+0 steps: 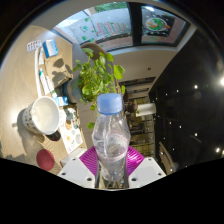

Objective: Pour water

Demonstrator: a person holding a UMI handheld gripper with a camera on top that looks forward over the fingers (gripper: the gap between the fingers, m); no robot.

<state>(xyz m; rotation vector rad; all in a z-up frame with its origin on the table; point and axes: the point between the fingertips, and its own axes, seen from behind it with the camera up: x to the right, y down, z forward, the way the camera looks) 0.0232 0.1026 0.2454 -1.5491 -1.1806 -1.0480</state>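
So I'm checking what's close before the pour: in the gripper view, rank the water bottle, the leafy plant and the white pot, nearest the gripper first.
1. Water bottle, between the fingers of the gripper.
2. Leafy plant, just behind the bottle.
3. White pot, off to the left on the counter.

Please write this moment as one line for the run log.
task: pour water | gripper: shut on bottle | bottle: upright, capped, lifted | white bowl: beyond, on counter | pouring: not begun

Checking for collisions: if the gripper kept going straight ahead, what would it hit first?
The gripper already holds the water bottle. Beyond it, the leafy plant looks first in line, though depth is unclear.
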